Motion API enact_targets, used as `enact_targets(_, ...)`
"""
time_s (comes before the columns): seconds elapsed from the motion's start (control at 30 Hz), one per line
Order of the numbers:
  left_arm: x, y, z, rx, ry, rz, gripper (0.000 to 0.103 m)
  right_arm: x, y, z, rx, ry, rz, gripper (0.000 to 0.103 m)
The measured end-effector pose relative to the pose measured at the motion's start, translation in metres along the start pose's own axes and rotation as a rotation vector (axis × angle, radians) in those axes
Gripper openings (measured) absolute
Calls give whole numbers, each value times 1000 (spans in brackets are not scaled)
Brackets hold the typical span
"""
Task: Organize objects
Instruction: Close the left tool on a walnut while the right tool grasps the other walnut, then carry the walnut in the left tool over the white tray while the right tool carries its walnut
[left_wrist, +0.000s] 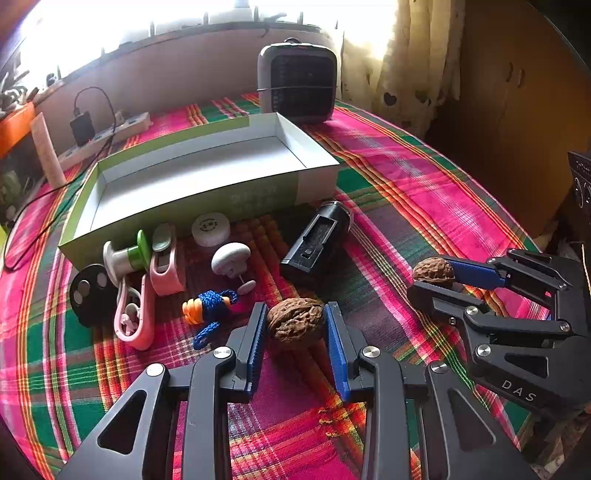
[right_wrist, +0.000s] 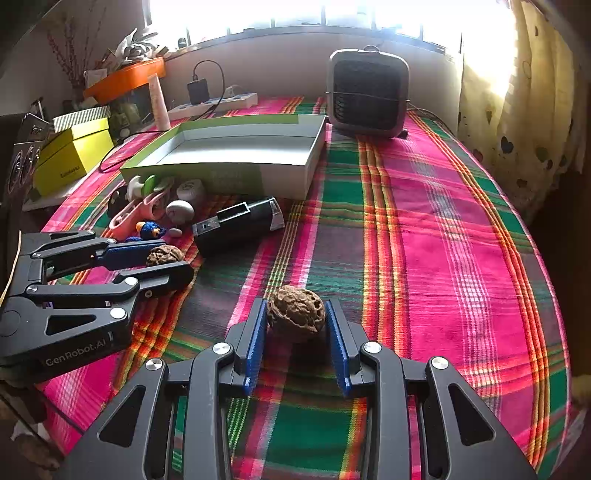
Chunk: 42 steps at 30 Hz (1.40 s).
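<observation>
Two brown walnuts lie on the plaid tablecloth (right_wrist: 424, 229). In the left wrist view, my left gripper (left_wrist: 295, 314) has its blue pads pressed on both sides of one walnut (left_wrist: 295, 324). The right wrist view shows my right gripper (right_wrist: 295, 310) shut on the other walnut (right_wrist: 295, 314) in the same way. Each gripper also appears in the other's view: the right gripper (left_wrist: 430, 282) with its walnut (left_wrist: 433, 271), and the left gripper (right_wrist: 171, 263) with its walnut (right_wrist: 164, 254). An open, empty green and white box (left_wrist: 207, 192) sits behind them.
In front of the box lie a black case (left_wrist: 317, 240), a white cap (left_wrist: 210, 229), a white knob (left_wrist: 231, 258), a pink clip (left_wrist: 138, 317), a blue rope toy (left_wrist: 208, 306), a spool (left_wrist: 125, 256) and a black disc (left_wrist: 90, 291). A heater (left_wrist: 297, 83) and power strip (left_wrist: 107, 136) stand behind.
</observation>
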<state>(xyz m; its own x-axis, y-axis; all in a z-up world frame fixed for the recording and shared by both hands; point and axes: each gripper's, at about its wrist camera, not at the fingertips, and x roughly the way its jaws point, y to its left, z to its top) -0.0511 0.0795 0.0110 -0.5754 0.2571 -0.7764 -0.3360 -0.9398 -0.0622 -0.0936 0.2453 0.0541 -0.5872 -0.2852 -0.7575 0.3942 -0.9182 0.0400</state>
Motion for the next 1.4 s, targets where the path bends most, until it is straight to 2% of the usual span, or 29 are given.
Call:
enact_targets(0.4, -16, 12, 4, -33, -41, 29, 29, -6, 11, 16, 1, -26, 56, 34)
enact_targets(0.8, -26, 47, 22, -93, -85, 75, 29, -5, 32, 52, -22, -77, 103, 33)
enact_targets(1.03, -28, 72, 37, -124, -114, 105, 29, 8, 41, 80, -14, -95, 130, 34)
enact_targets(1.4, -16, 111, 61, -180, -120, 126, 29, 38, 50, 114, -28, -76, 133, 33)
